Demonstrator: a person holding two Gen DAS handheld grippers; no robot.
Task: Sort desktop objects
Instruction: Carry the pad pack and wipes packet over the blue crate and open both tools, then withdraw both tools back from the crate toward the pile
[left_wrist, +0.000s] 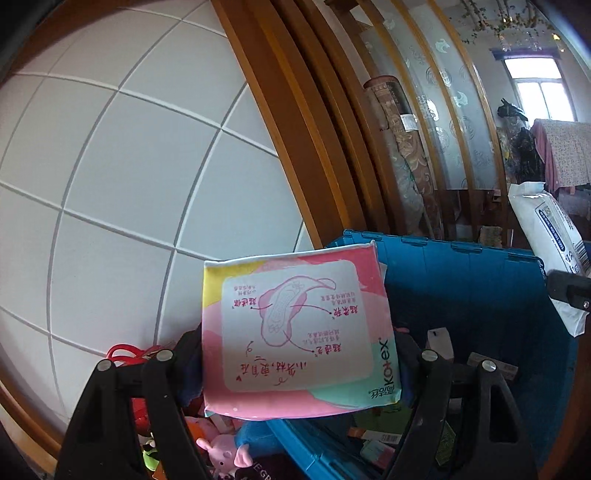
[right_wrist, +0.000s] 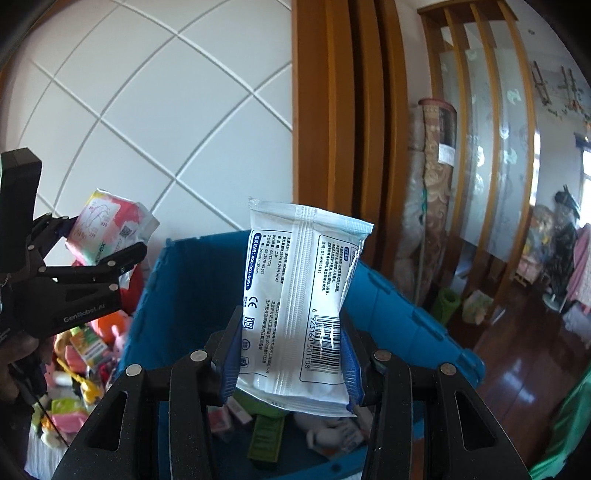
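White tiled wall (left_wrist: 110, 166) and wooden door frame (left_wrist: 295, 129) behind, blue plastic crate (left_wrist: 480, 295) below. Nearest, left gripper (left_wrist: 299, 354) clenched on a pink Kotex sanitary pad pack (left_wrist: 299, 332), held upright above the crate's left rim; right gripper (right_wrist: 291, 354) clamped on a white wet wipes packet (right_wrist: 299, 295) above the crate's open interior. Farther back, rolled carpet (right_wrist: 436, 184) leaning beside frosted glass screen (right_wrist: 506, 147).
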